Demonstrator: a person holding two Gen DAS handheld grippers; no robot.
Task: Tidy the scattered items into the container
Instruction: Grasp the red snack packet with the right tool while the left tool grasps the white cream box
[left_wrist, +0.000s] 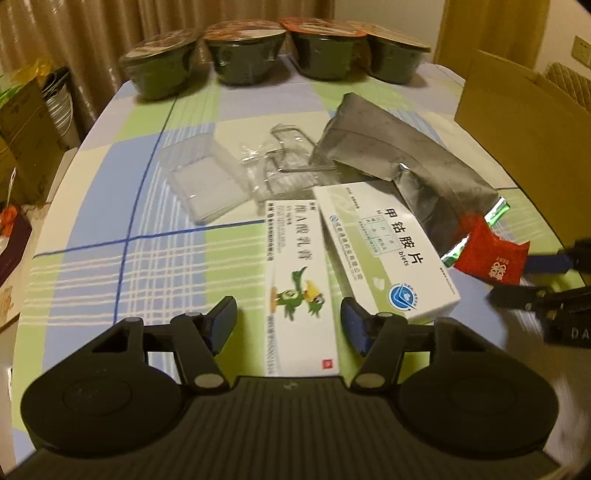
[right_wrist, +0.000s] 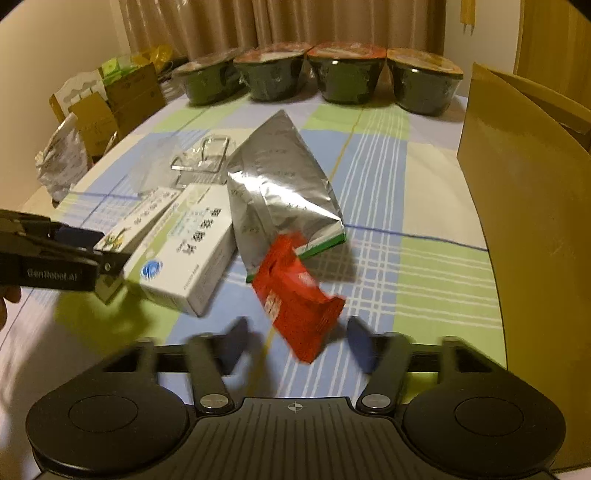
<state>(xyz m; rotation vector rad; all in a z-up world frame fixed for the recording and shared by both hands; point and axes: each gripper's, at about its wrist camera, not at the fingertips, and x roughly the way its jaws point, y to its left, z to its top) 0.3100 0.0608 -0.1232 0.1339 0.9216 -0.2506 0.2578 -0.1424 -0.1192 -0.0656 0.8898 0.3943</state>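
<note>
My left gripper (left_wrist: 288, 323) is open low over the table, its fingers on either side of a long white box with a green cartoon bird (left_wrist: 299, 288). A second white medicine box (left_wrist: 388, 251) lies partly across it. Behind them lies a silver foil bag (left_wrist: 399, 162). In the right wrist view, a red packet (right_wrist: 299, 306) sits tilted between the blurred fingers of my open right gripper (right_wrist: 299, 343), below the foil bag (right_wrist: 280, 184). The right gripper (left_wrist: 517, 278) also shows beside the red packet (left_wrist: 491, 258). A brown cardboard box (right_wrist: 524, 206) stands open on the right.
Clear plastic trays (left_wrist: 203, 181) lie left of the foil bag. Several dark sealed bowls (left_wrist: 251, 55) line the far table edge. Cartons and bags (right_wrist: 110, 99) crowd the floor beyond the left edge. A hand (right_wrist: 7, 302) holds the left gripper (right_wrist: 103, 251).
</note>
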